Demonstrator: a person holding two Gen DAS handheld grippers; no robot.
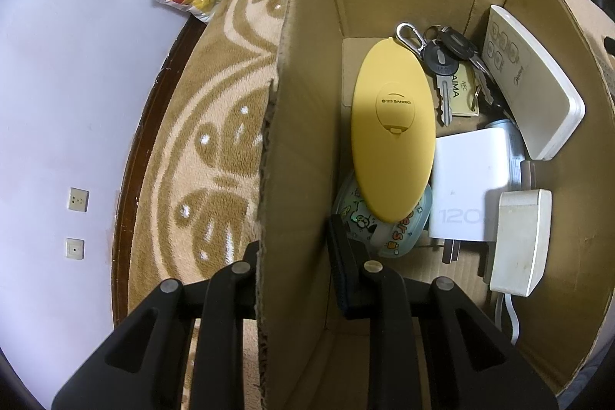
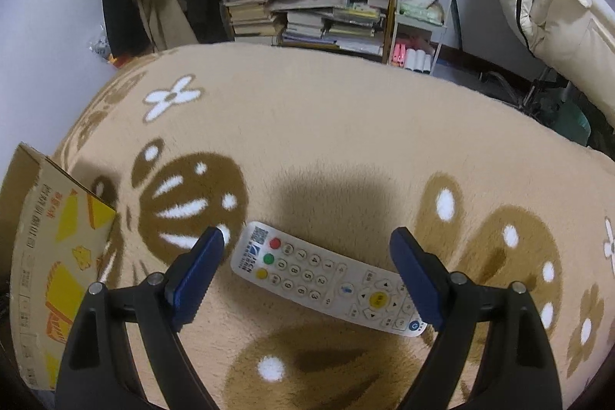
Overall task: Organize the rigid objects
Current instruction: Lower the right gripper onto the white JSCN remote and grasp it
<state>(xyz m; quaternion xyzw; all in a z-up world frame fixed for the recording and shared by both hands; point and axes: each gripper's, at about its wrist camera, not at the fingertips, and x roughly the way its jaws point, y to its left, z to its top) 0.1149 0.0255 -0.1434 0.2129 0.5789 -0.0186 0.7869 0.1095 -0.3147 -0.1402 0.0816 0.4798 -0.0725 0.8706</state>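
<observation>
On my left camera, the wall (image 1: 57,64) with two sockets (image 1: 78,199) filled the left edge, then the patterned blanket (image 1: 215,110), then the box (image 1: 303,141). My left gripper (image 1: 294,264) straddled the box's near wall: one finger (image 1: 246,260) stood outside over the blanket, the other (image 1: 342,256) hung inside, and the cardboard ran between them. It looked clamped on that wall, though the outer pad was hidden behind the cardboard, so I cannot swear to contact. The tool pointed forward and slightly down along the wall.

Inside the box, left to right, lay a yellow oval case (image 1: 392,137) resting partly on a clear cartoon-printed case (image 1: 384,221), a bunch of keys (image 1: 446,64) with a tag at the back, a white charger (image 1: 469,179), a cream adapter (image 1: 521,241) just beside it with its cord trailing toward me, and a white panel (image 1: 538,79) leaning tilted against the right wall.

On my right camera, the box (image 2: 50,256) showed at the far left with its printed outer face. My right gripper (image 2: 307,264) hovered low over the blanket (image 2: 346,141), jaws spread wide and gripping nothing. The remote (image 2: 330,279) lay flat on the blanket between the fingers, set crosswise, its right end passing under the right finger (image 2: 415,275) and its left end just short of the left finger (image 2: 196,268). Shelves of books (image 2: 307,14) stood beyond the blanket.
</observation>
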